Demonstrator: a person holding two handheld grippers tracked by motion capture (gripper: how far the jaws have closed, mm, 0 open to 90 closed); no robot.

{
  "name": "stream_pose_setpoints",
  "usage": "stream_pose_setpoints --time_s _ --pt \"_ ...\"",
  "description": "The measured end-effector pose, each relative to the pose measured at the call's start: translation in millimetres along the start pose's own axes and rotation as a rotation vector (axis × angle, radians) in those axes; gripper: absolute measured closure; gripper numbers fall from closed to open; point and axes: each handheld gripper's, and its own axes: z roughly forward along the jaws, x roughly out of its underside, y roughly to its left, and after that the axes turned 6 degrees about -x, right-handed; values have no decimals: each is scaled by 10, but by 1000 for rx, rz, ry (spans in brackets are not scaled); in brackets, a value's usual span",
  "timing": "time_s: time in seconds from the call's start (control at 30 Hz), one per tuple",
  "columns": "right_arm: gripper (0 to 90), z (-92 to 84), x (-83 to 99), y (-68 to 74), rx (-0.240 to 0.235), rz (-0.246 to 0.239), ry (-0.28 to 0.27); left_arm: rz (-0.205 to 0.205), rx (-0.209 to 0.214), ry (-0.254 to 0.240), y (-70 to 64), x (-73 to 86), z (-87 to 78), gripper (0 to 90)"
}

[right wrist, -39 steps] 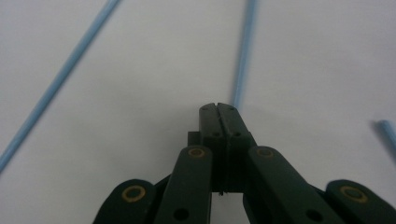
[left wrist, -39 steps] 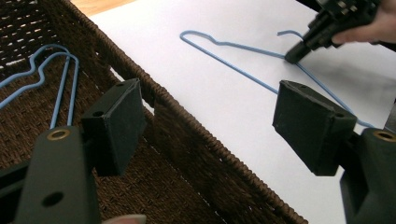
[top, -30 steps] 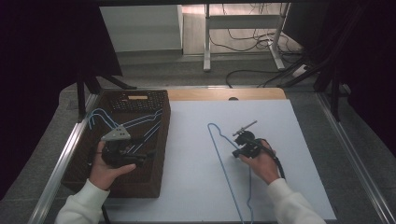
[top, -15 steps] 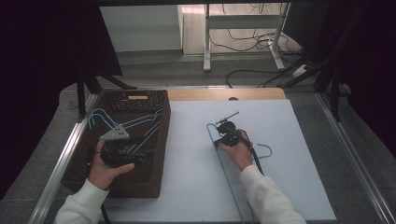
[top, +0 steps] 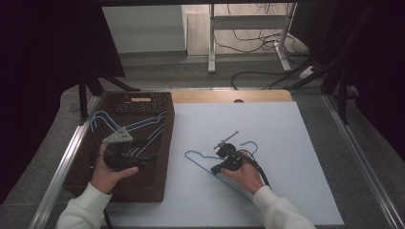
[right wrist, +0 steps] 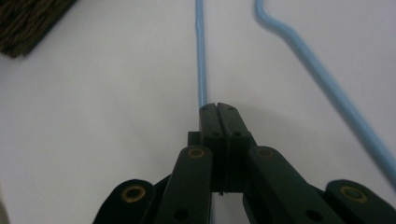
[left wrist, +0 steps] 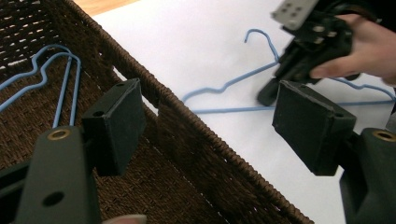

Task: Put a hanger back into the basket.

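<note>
1. The work in hand looks like moving blue wire hangers between the brown wicker basket (top: 162, 157) and the white tabletop (top: 296, 157); which way they travel cannot be told from the scene alone.
2. One blue hanger (top: 203, 164) lies flat on the tabletop, just right of the basket's wall, its hook pointing toward the far side.
3. The right tongs (right wrist: 218, 108) are clamped tight on the straight bottom wire of that hanger; the right gripper view has the wire running out from between the closed pads, with the hanger's shoulder wire off to the side.
4. The left tongs (left wrist: 205, 126) stand wide with nothing between the pads, held low over the basket near its right wall.
5. Other blue hangers (top: 129, 125) lie inside the basket, at least two by the doubled hook outlines in the left gripper view.
6. Judged progress: one hanger is gripped outside the basket, and it rests on the tabletop rather than being lifted. The hangers in the basket are untouched, so most of the job appears to be ahead.
</note>
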Motion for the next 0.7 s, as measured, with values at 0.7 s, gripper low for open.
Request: stream_pose_setpoints --time_s 0.7 --pt "899 -635 1178 228 78 7 90 -2 -2 5 0 -5 18 248"
